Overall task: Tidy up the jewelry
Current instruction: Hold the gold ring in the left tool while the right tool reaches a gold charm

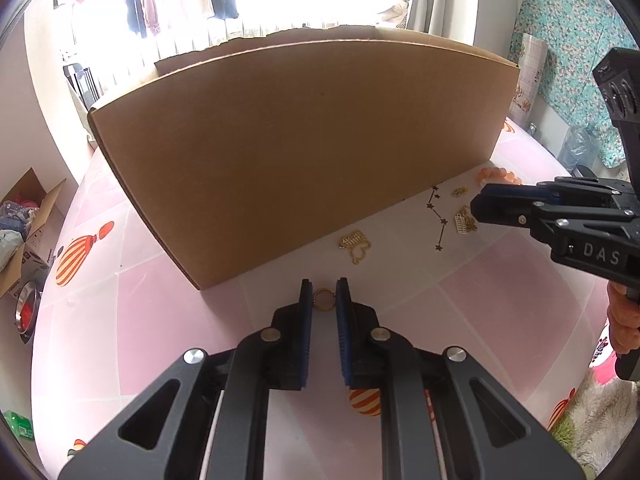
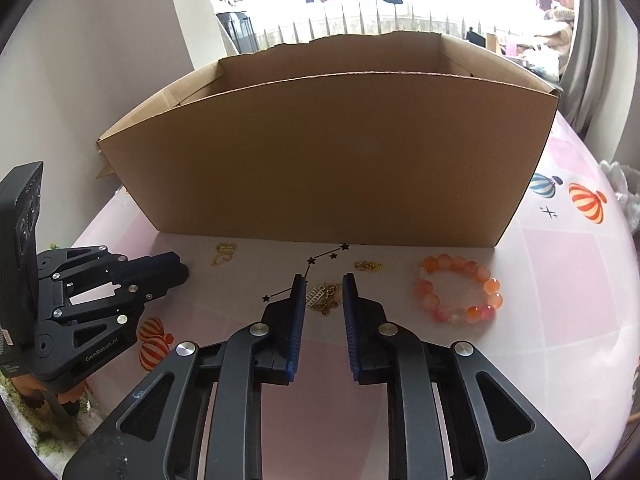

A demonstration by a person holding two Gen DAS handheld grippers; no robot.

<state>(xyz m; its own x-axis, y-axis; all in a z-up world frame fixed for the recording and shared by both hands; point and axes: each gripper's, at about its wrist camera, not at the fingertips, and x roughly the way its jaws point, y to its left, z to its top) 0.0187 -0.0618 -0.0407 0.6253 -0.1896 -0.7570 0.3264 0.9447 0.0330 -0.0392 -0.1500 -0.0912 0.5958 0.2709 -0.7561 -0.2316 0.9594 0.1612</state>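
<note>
A brown cardboard box stands open-topped on the pink table; it also shows in the right wrist view. My left gripper has its pads around a small gold ring, touching or nearly touching it. My right gripper is open, its fingers on either side of a gold butterfly and comb charm cluster on the table. A gold heart charm lies by the box. An orange bead bracelet lies to the right of my right gripper. A small gold chain piece lies near the box.
The table wears a pink checked cloth with balloon prints. An open carton and a metal bowl sit on the floor at left. The right gripper's body reaches in from the right in the left wrist view.
</note>
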